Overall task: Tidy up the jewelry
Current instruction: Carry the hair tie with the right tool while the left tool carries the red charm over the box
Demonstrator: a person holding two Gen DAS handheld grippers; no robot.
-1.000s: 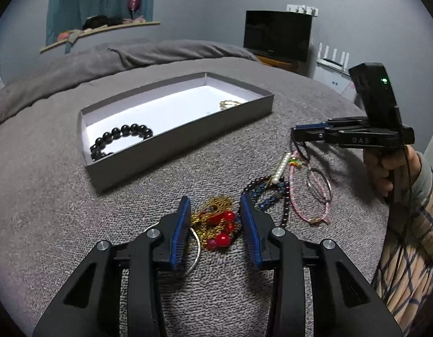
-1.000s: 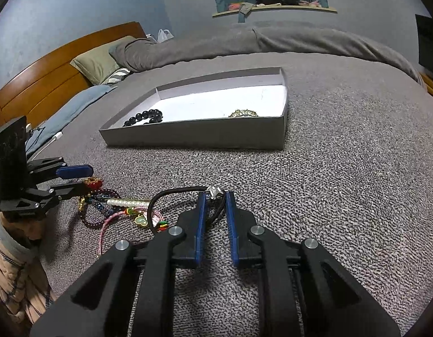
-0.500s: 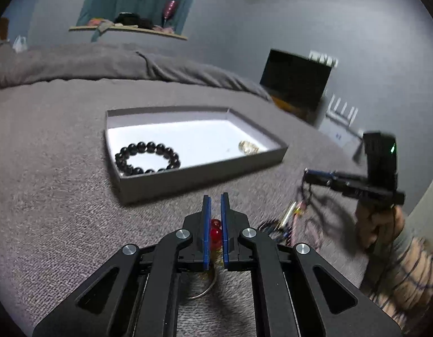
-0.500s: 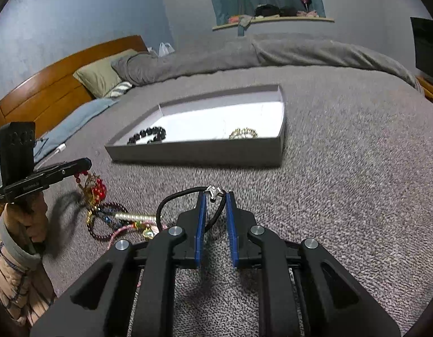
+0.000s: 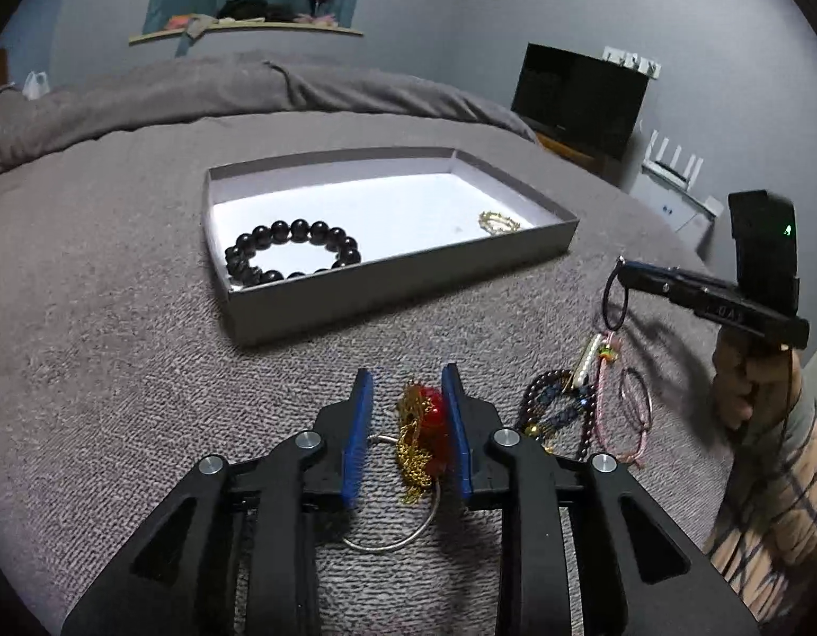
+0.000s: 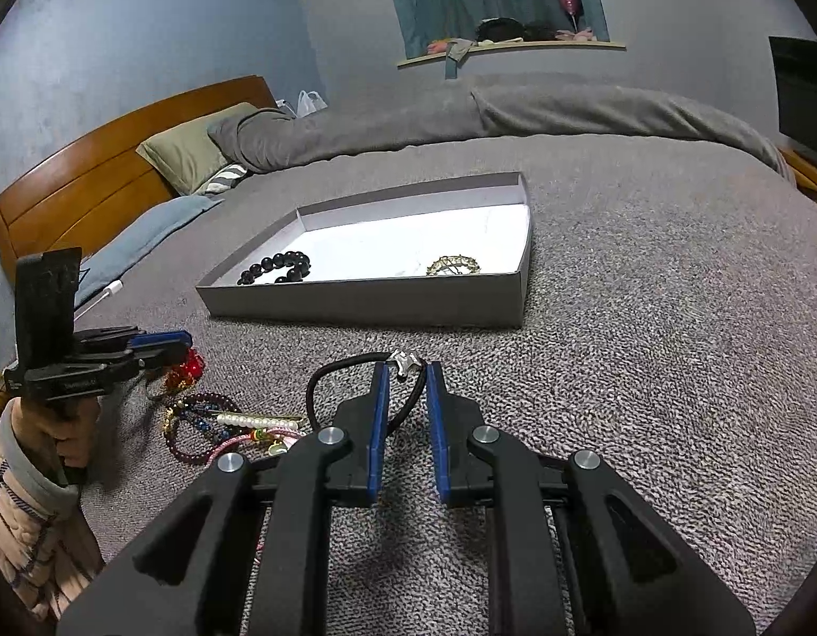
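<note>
A grey tray [image 5: 398, 286] on the bed holds a black bead bracelet [image 5: 292, 252] and a small gold piece [image 5: 496, 222]. My left gripper [image 5: 407, 403] is open; a gold chain with red beads [image 5: 424, 429] hangs between its pads and rests against the right pad, above a silver ring [image 5: 392, 535]. My right gripper [image 6: 406, 387] is shut on a black cord bracelet [image 6: 350, 371] with a silver clasp, held above the blanket. In the left wrist view the right gripper [image 5: 620, 270] holds the cord loop [image 5: 614, 299] to the right.
A pile of jewelry lies on the grey blanket: dark bead strands [image 5: 557, 413], a pearl bar [image 5: 588, 355] and pink cords [image 5: 625, 413]. It also shows in the right wrist view [image 6: 233, 424]. A wooden headboard [image 6: 90, 175] and pillows are at the left.
My left gripper was shut on the red and gold piece half a second ago; now its jaws are apart and it sits lower. My right gripper has lifted slightly with the black cord.
</note>
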